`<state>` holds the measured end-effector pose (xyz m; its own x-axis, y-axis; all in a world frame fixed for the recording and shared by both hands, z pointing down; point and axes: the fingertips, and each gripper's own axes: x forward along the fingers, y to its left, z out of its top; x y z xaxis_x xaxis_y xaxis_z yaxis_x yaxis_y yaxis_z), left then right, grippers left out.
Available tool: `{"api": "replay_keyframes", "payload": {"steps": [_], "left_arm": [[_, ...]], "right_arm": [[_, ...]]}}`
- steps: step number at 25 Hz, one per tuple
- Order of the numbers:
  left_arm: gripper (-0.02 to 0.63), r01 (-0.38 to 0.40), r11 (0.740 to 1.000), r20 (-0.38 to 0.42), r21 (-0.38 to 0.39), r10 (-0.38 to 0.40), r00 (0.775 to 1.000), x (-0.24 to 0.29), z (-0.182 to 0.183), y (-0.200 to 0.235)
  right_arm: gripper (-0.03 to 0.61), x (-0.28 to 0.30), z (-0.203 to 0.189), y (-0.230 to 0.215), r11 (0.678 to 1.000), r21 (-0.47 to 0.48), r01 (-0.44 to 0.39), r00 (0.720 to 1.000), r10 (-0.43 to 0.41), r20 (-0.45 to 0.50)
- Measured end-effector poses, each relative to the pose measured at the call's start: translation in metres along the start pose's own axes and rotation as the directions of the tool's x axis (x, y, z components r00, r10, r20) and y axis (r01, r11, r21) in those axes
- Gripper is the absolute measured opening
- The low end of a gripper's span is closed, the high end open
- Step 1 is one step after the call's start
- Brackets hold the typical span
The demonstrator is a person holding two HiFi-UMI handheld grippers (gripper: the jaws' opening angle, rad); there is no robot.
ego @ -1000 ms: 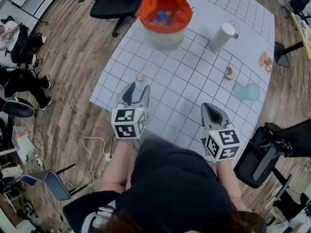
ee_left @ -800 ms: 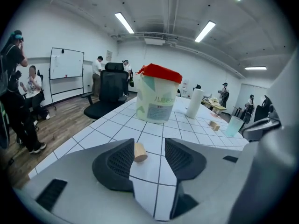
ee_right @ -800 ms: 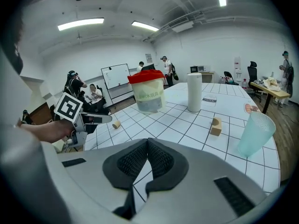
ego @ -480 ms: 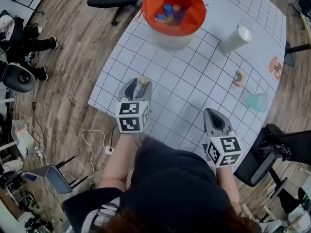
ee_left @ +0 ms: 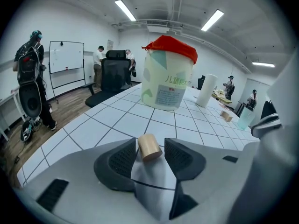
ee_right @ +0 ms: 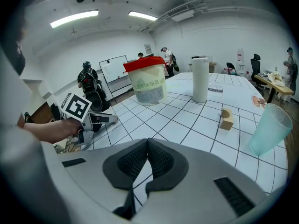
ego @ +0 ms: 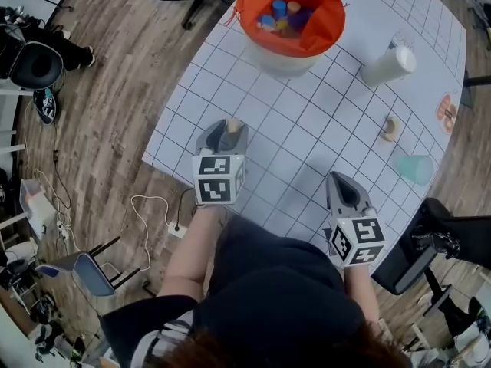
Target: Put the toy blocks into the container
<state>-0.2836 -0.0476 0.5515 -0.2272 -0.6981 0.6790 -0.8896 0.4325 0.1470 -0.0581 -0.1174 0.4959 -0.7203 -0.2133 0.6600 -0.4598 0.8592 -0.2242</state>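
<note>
Left gripper [ee_left: 149,152] is spread and straddles the block [ee_left: 149,146] on the table, not yet clamped. The block's axis runs 11-to-5 and the container [ee_left: 167,85] is at 12 o'clock. Right gripper [ee_right: 147,160] is clenched and empty. A second ago the block sat clear ahead of the left tips.

Bare table [ego: 291,121] lay open mid-frame. The container [ego: 285,60] blocked top centre; a white roll [ego: 389,65] and teal cup [ego: 416,169] stood at the right edge.
</note>
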Motion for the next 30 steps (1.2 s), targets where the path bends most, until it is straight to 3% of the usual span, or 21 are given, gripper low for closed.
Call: {"api": "replay_keyframes", "payload": {"steps": [12, 20, 30], "left_arm": [[0.163, -0.002, 1.0, -0.004, 0.001, 0.002, 1.0, 0.0, 0.0, -0.001], [0.161, 0.082, 0.996, 0.06, 0.034, -0.084, 0.995, -0.02, 0.029, -0.028], [0.16, 0.201, 0.956, 0.179, 0.214, -0.24, 0.954, -0.061, 0.105, -0.09]], "right_arm": [[0.015, -0.006, -0.002, 0.0, 1.0, -0.004, 0.007, 1.0, -0.007, 0.008], [0.015, -0.017, -0.001, 0.002, 1.0, -0.009, 0.001, 0.999, -0.001, 0.032], [0.015, -0.03, 0.035, 0.011, 0.998, -0.056, -0.042, 0.991, 0.048, 0.126]]}}
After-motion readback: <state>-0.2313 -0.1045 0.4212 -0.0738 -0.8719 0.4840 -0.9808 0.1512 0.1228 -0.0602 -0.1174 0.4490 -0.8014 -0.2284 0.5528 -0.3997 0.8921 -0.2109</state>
